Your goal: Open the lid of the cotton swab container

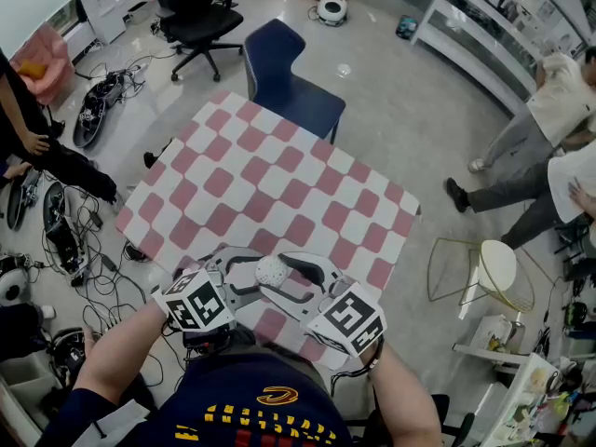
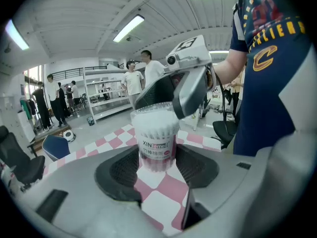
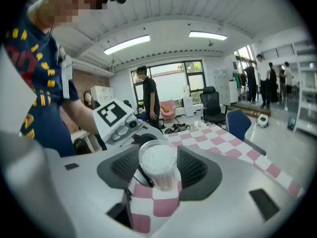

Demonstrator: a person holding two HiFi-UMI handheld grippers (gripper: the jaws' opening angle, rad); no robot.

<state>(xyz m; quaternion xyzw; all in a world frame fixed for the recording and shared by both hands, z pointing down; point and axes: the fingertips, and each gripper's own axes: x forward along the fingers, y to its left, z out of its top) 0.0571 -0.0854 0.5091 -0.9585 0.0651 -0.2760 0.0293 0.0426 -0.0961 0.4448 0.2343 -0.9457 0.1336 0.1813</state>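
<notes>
"Where could a hand pass over the pink-and-white checked tabletop [image 1: 279, 170]?"

"Across the middle and upper part of the frame. It's bare cloth from edge to edge."

"And lower down?"

"Crowded. The left gripper [image 1: 250, 273] and right gripper [image 1: 296, 279] meet at the clear round cotton swab container [image 1: 273, 270], which fills both pairs of jaws. A dark blue moulded chair [image 1: 284, 77] blocks the top edge."

Bright, even light falls from ceiling strips [image 2: 128, 28] above the left gripper [image 2: 157, 160]. A window [image 3: 173, 83] glows beyond the right gripper [image 3: 158, 165]. Fisheye distortion bends the edges into dark corners, and the nearest gripper bodies look soft, perhaps unfocused.
</notes>
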